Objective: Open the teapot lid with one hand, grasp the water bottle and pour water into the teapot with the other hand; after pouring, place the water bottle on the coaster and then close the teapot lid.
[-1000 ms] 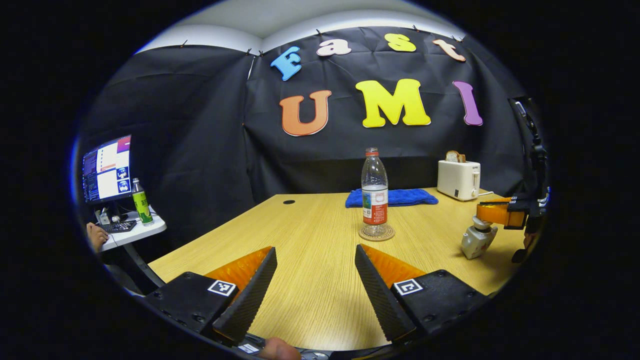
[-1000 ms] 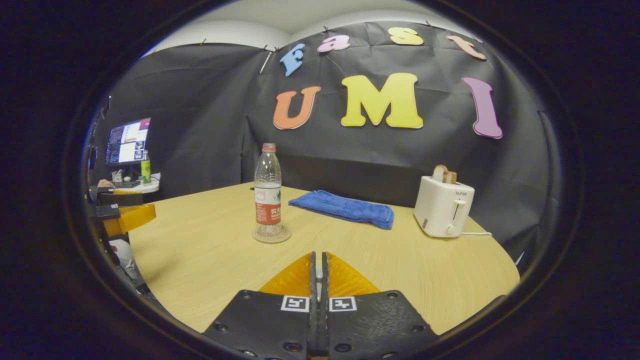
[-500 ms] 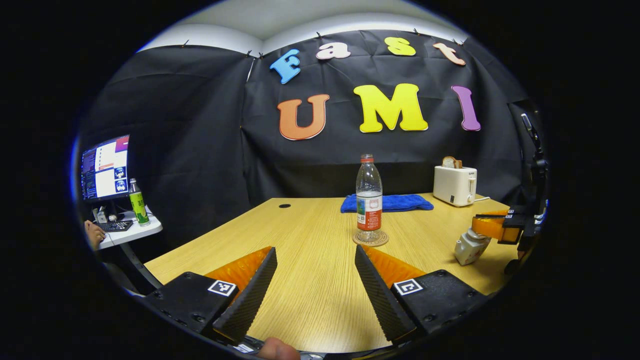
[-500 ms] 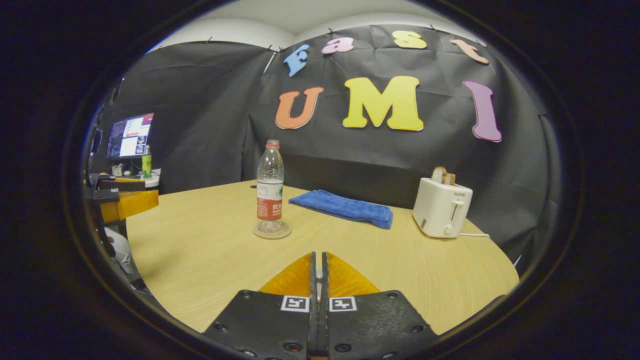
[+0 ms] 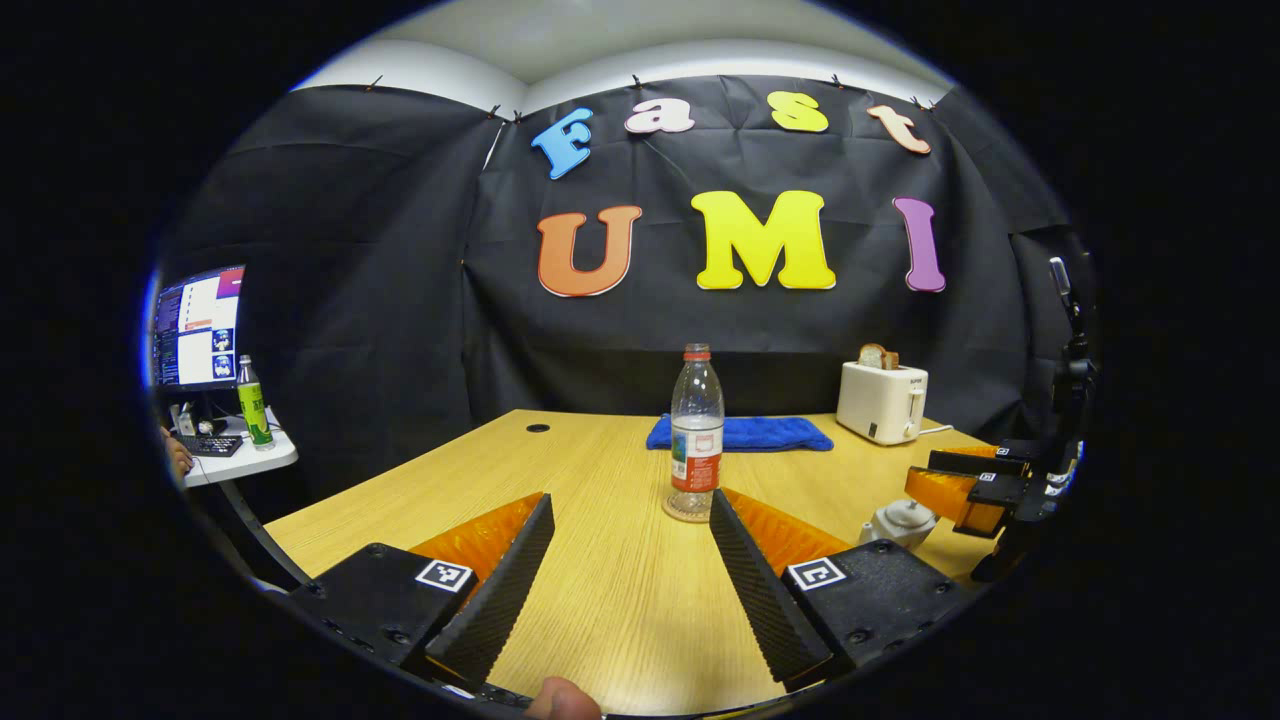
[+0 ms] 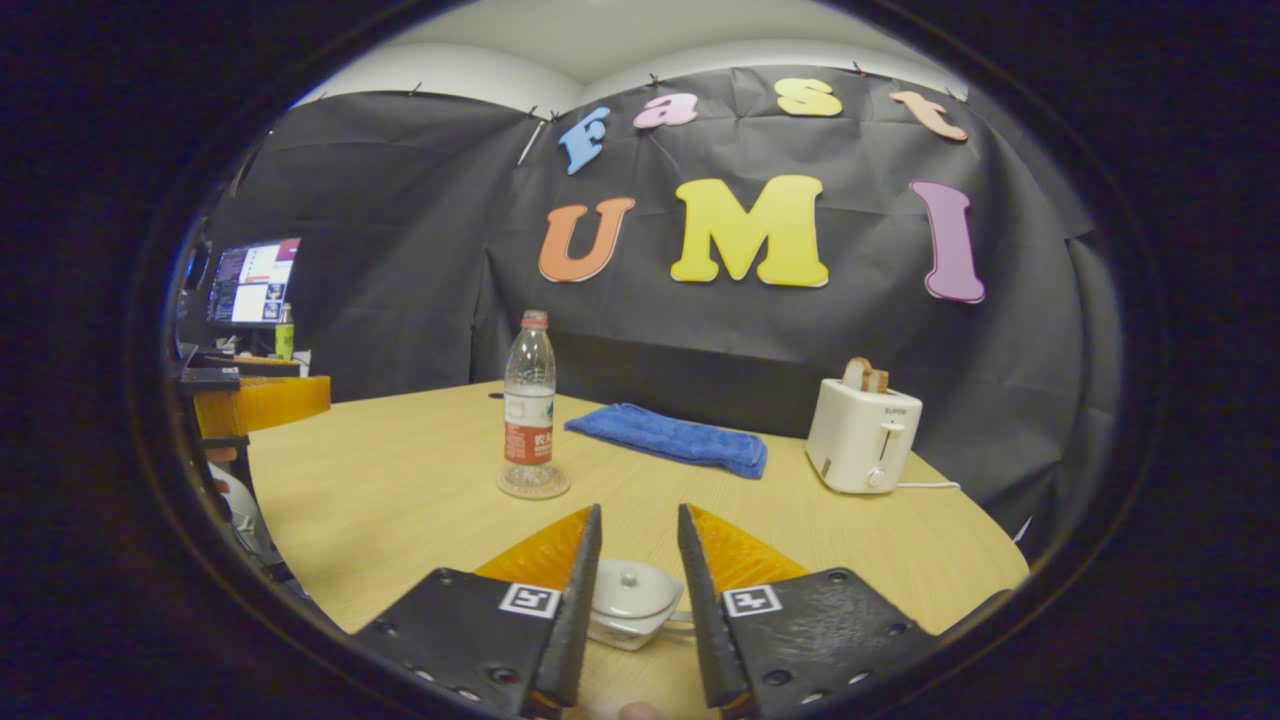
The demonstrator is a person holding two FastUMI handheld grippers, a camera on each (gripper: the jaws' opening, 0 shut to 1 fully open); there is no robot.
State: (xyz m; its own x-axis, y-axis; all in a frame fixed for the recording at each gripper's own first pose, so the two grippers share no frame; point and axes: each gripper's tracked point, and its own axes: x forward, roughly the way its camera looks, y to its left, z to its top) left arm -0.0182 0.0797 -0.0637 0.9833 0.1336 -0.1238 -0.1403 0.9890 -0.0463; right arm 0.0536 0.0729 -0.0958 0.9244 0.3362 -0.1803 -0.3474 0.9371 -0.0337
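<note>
Where the left gripper (image 5: pixel 630 560) gapes empty over the wooden table (image 5: pixel 620 600), water bottle (image 5: pixel 696 432) upright on coaster (image 5: pixel 690 511) at twelve o'clock. In right gripper view, right gripper (image 6: pixel 638 585) parted around lidded teapot (image 6: pixel 628 600), untouched; toaster (image 6: pixel 862 433) at two o'clock.

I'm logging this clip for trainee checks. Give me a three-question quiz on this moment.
1. True or false: the water bottle stands on the coaster.
2. Where is the teapot lid? A on the teapot; B on the blue towel; C in a gripper.
3. Fill in: both the left gripper and the right gripper are ____.

Key: 1 true; 2 A; 3 open.
</note>
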